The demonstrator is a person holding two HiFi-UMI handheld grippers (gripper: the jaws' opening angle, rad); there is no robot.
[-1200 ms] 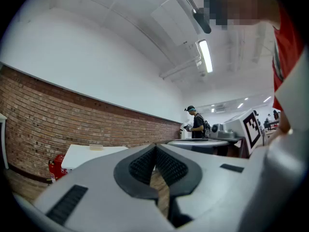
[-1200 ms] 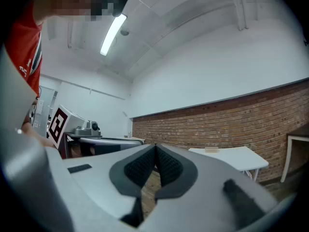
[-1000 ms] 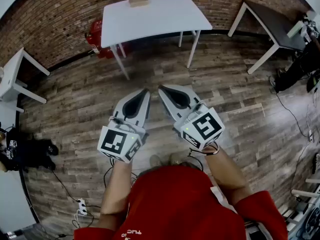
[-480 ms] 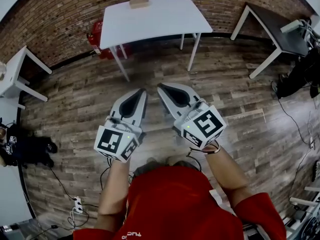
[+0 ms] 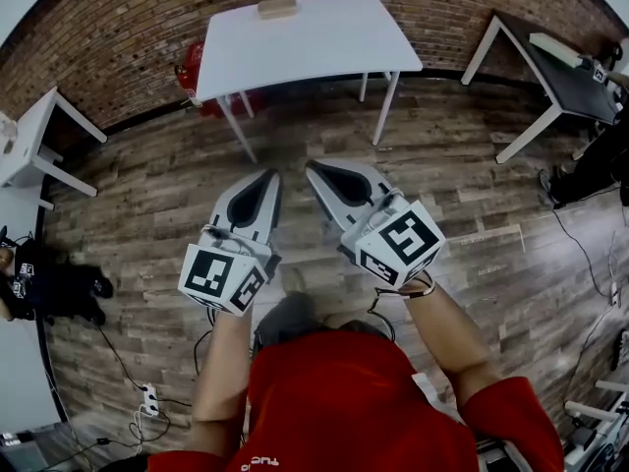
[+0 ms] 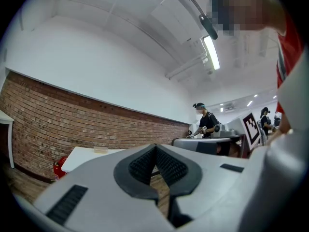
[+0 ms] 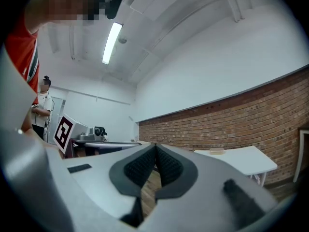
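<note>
In the head view my left gripper (image 5: pixel 272 175) and right gripper (image 5: pixel 313 168) are held side by side above a wooden floor (image 5: pixel 432 165), tips pointing toward a white table (image 5: pixel 305 32). Both are shut with nothing between their jaws. A small tan block (image 5: pixel 277 8) lies at the table's far edge by the brick wall (image 5: pixel 118 18). The left gripper (image 6: pixel 155 149) has its ribbed pads pressed together at the tip, and so does the right gripper (image 7: pixel 155 149). The white table (image 6: pixel 84 154) shows low in the left gripper view, and the same table (image 7: pixel 241 158) appears in the right gripper view.
A dark table (image 5: pixel 555 62) stands at the right, a second white table (image 5: pixel 29 146) at the left. A red canister (image 5: pixel 189 67) sits by the wall. Cables and a power strip (image 5: pixel 152 399) lie on the floor. A person (image 6: pixel 205 124) stands in the background.
Both grippers have stayed shut and close together. The view has drifted slightly, with the left gripper shifting a little left and down in the head view.
</note>
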